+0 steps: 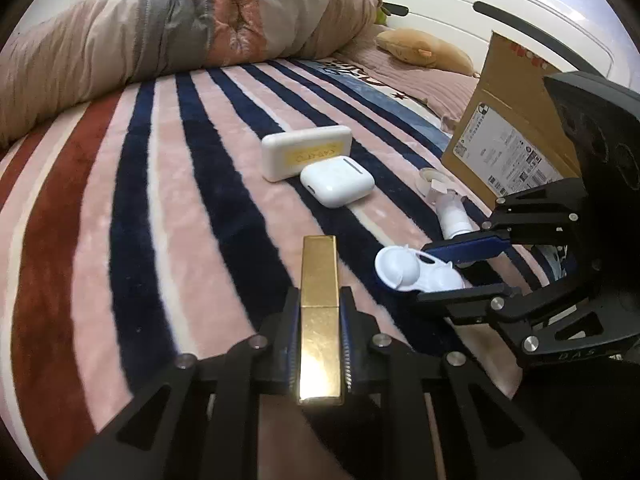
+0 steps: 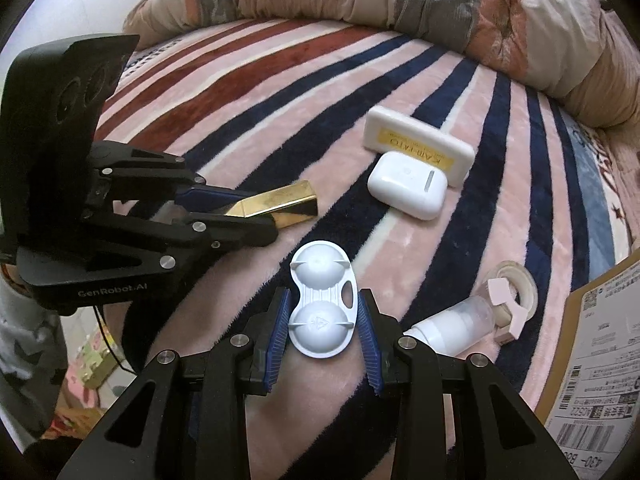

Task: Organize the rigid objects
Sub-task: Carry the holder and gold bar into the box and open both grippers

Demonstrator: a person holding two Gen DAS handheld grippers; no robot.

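Both grippers are loaded at once, and that is the likeliest source of trouble: the left gripper (image 1: 320, 340) has its jaws closed on the rear half of a gold bar-shaped case (image 1: 319, 316), whose smooth, glossy sides may slide between the ribbed pads if it is lifted or tilted sharply, its front half projecting well past the fingertips. The right gripper (image 2: 322, 320) pinches a white contact-lens case (image 2: 323, 306) across its narrow waist — a hold that could let the twin-domed piece pivot or pop out. The two tools sit near each other over the striped blanket (image 1: 160, 200), so a careless swing could knock one against the other, or against the small clear bottle (image 2: 452, 326) and tape roll (image 2: 516, 284) lying just beside the right one. Both grippers point steeply down toward the bed, low over the blanket; whether either load rests on it I cannot tell. Further back, a white earbud case (image 1: 338, 186) lies touching a cream rectangular case (image 1: 306, 152), and the cardboard box (image 1: 516, 128), presumably the destination, stands at the right edge.
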